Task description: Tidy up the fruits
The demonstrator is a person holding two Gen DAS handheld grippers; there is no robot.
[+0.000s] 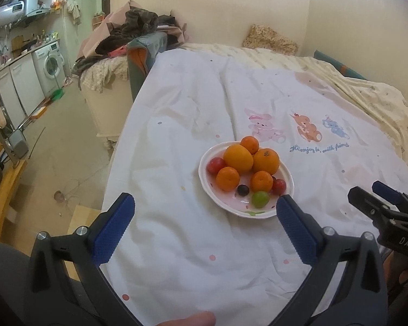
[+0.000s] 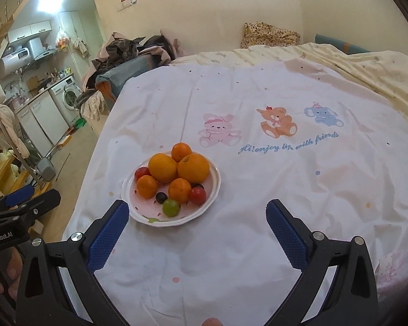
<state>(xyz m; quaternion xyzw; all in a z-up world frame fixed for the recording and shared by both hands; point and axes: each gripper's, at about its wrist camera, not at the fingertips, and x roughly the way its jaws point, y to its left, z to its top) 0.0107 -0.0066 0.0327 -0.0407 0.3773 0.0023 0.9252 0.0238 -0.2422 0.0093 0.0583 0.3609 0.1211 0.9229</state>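
Currently:
Left gripper [image 1: 205, 217]: jaws wide, empty.
Right gripper [image 2: 197, 224]: jaws wide, empty.
Risk: heaped oranges [image 2: 163, 168] roll off plate [image 2: 216, 187] if nudged.

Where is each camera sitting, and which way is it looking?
Left wrist view: on the left gripper, looking forward and down at the plate of fruit on the white sheet; its own open fingers, a fingertip, and the right gripper at the right edge.
Right wrist view: on the right gripper, facing the same way; its open fingers, and the left gripper at the left edge.
Both share the plate, sheet and kitchen.
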